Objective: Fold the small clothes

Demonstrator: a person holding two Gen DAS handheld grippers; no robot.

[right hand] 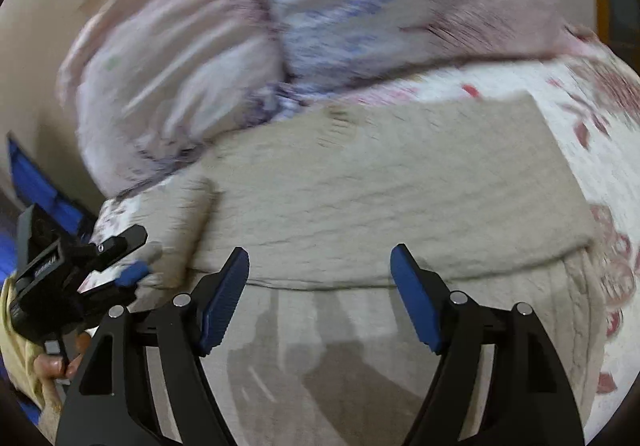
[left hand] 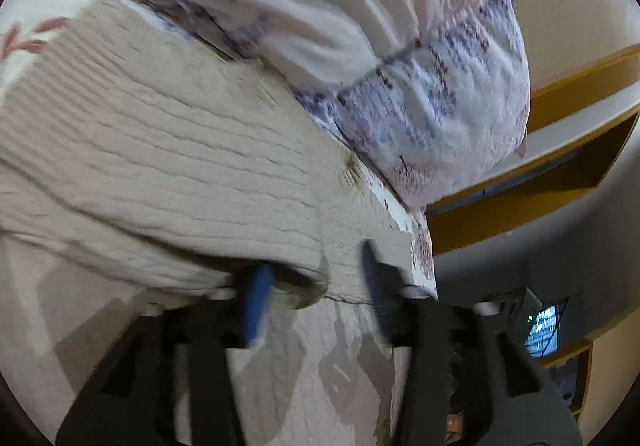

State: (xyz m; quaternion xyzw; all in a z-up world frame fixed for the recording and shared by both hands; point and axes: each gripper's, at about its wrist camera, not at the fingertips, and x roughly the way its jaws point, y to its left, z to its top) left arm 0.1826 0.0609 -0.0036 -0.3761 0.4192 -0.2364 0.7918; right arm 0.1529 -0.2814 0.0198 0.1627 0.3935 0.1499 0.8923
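While the beige knit garment (right hand: 380, 198) lies spread on the bed (right hand: 608, 150), just in front of the floral pillows (right hand: 248, 58), both grippers stand at its near edge. Seen from the right wrist, the right gripper (right hand: 320, 278) has its fingers spread wide, holding nothing, poised above a fold line that runs across the cloth; the left gripper (right hand: 132, 258) appears at the far left of the same view, next to a folded-in side panel of the garment. Seen from the left wrist, the left gripper (left hand: 316, 278) is likewise parted, with a raised lip of knit fabric lying just beside its left finger, not pinched. Both views are motion-blurred, so fine contact cannot be told. Judged from the creases, a side fold and a bottom fold are partly made; the next move calls for closing on the near hem at two points and carrying it toward the pillows without dragging the layers beneath.
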